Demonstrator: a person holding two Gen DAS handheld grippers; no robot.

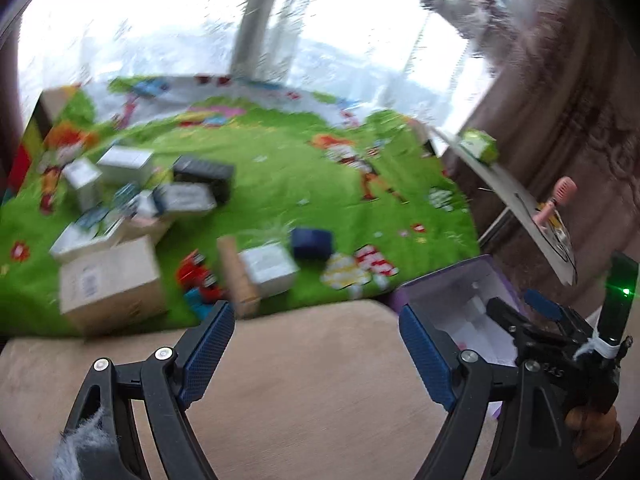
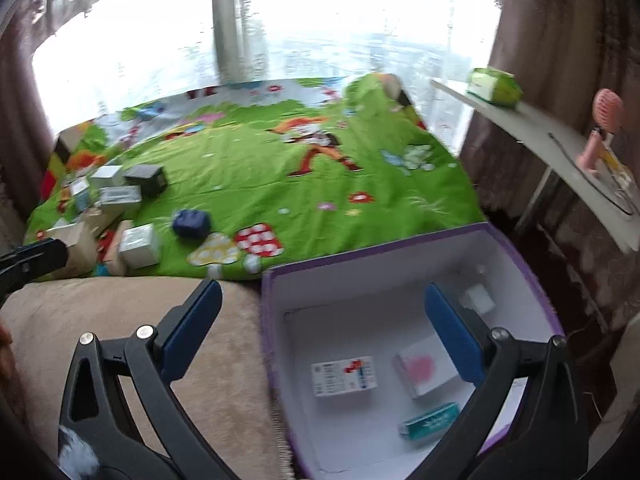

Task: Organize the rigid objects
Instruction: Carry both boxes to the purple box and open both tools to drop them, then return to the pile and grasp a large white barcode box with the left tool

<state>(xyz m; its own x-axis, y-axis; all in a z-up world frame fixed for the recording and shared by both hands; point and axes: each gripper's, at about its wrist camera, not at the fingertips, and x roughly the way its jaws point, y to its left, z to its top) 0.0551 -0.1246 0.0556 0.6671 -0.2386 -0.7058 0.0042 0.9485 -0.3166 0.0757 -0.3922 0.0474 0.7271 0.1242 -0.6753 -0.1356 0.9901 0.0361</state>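
Observation:
A purple box with a white inside stands by the bed; it also shows in the left wrist view. In it lie a white carton with red print, a white and pink box, a teal box and a small white piece. Several small boxes lie on the green bedspread, among them a navy box, a white box, a cardboard box and a black box. My left gripper is open and empty. My right gripper is open and empty over the purple box's left wall.
A beige cushion lies under both grippers. A white shelf at the right carries a green pack and a pink hand fan. A bright window and brown curtains stand behind the bed.

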